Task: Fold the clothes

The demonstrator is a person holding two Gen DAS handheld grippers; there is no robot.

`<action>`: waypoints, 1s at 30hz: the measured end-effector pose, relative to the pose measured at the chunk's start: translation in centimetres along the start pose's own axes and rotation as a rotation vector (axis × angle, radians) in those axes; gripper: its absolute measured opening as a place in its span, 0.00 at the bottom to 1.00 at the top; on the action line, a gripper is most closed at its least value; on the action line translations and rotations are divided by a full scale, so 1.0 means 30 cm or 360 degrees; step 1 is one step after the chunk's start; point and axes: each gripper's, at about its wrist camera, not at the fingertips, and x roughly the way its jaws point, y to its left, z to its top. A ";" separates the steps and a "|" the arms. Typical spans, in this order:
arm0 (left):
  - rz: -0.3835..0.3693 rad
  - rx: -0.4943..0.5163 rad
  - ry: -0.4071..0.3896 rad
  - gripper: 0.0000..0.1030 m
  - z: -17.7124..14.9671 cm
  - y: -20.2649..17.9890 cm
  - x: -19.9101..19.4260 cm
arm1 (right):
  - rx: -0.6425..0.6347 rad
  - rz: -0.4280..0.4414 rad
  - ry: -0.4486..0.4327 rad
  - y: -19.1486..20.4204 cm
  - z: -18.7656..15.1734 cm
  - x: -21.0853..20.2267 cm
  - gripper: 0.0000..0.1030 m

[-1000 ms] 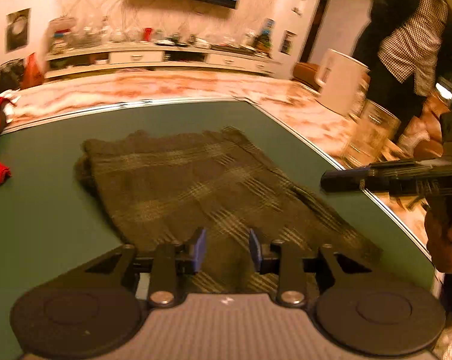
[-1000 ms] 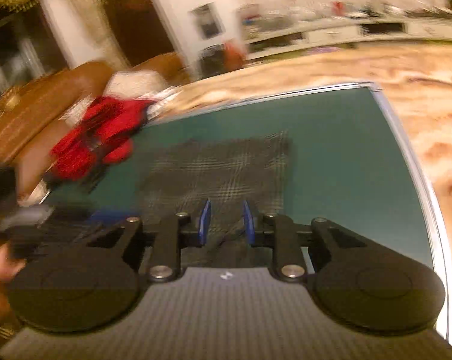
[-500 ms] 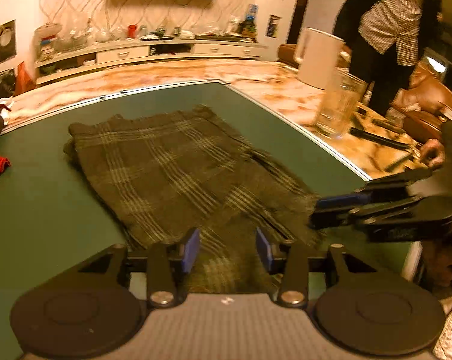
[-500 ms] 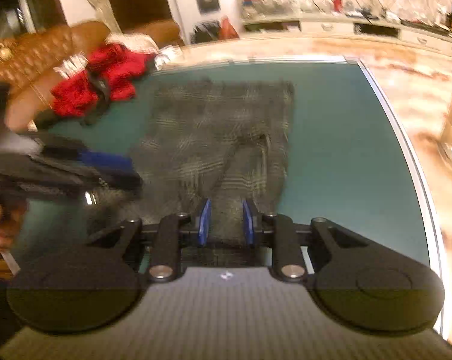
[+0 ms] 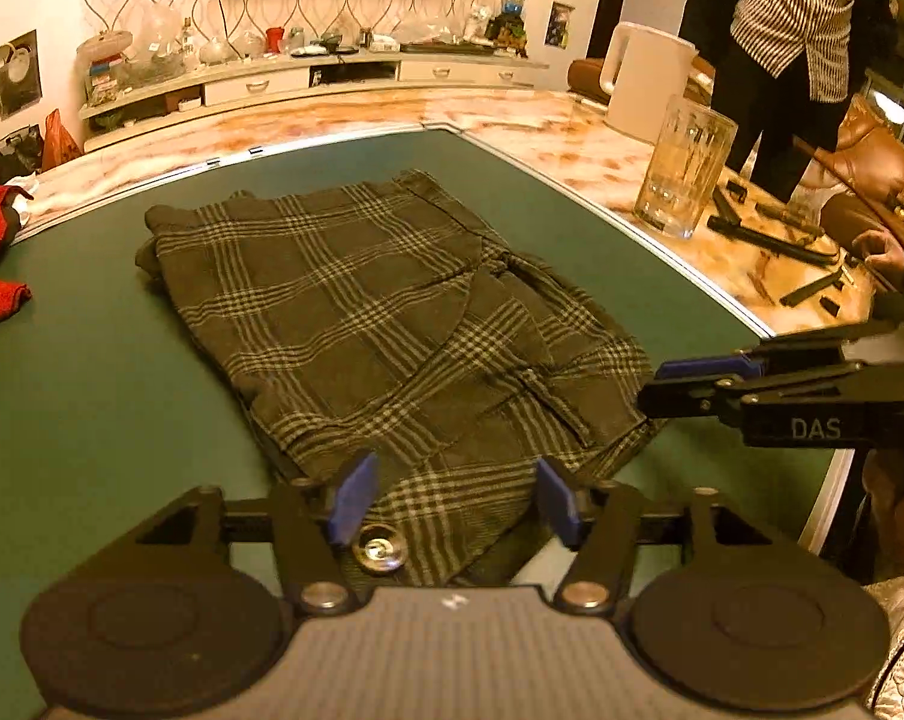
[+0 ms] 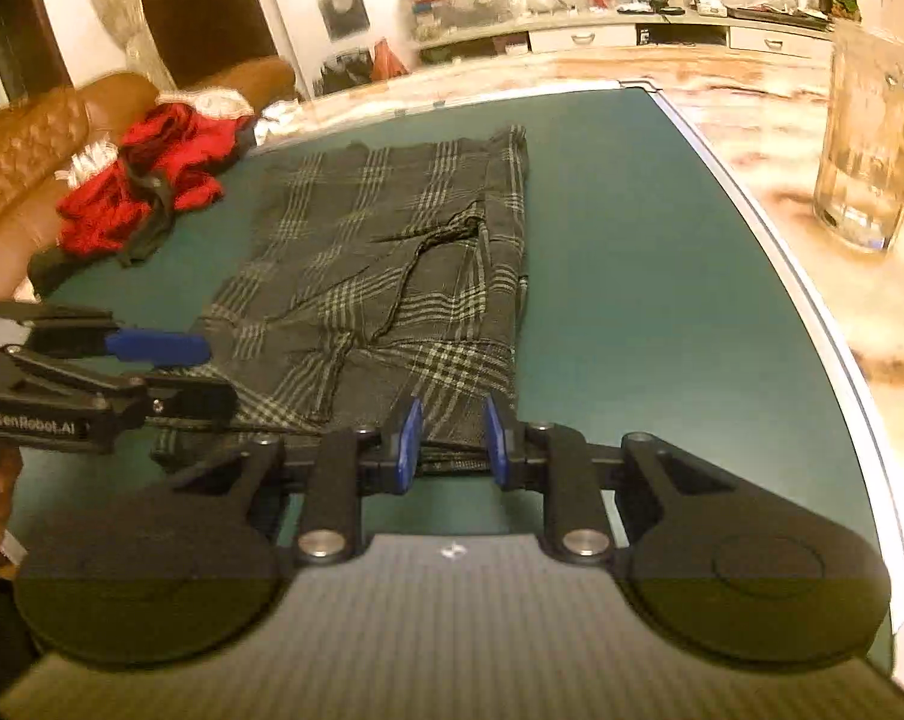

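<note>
On the green table mat (image 5: 80, 396), your left gripper (image 5: 452, 501), jaws just widened over the dark plaid trousers (image 5: 392, 324), and narrower empty right gripper (image 6: 449, 441) risk pinching one layer only.

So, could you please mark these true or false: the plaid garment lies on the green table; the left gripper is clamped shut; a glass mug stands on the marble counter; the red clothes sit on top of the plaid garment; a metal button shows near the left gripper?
1. The plaid garment lies on the green table. True.
2. The left gripper is clamped shut. False: its jaws stand apart and have just been opening, with the garment's edge between them but not pinched.
3. A glass mug stands on the marble counter. True.
4. The red clothes sit on top of the plaid garment. False: they lie beside it, by the table's edge.
5. A metal button shows near the left gripper. True.
</note>
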 end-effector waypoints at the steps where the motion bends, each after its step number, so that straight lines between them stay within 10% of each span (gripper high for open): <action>1: 0.0018 -0.0013 0.0013 0.73 0.007 -0.008 -0.001 | 0.0001 -0.0014 0.0038 0.005 0.015 0.003 0.27; 5: 0.0199 -0.0080 0.0075 1.00 0.071 -0.036 -0.029 | 0.0047 -0.0085 0.0211 0.042 0.107 0.016 0.44; 9: 0.0550 -0.0200 0.0047 1.00 0.156 -0.009 -0.067 | 0.0053 -0.0078 0.0140 0.086 0.189 -0.005 0.52; 19: 0.0674 -0.0690 0.0323 1.00 0.234 0.233 -0.013 | 0.0045 -0.0394 0.0303 0.157 0.437 0.168 0.68; 30: 0.0752 -0.0856 0.0410 1.00 0.312 0.377 0.103 | 0.0190 -0.0426 0.0365 0.087 0.509 0.282 0.68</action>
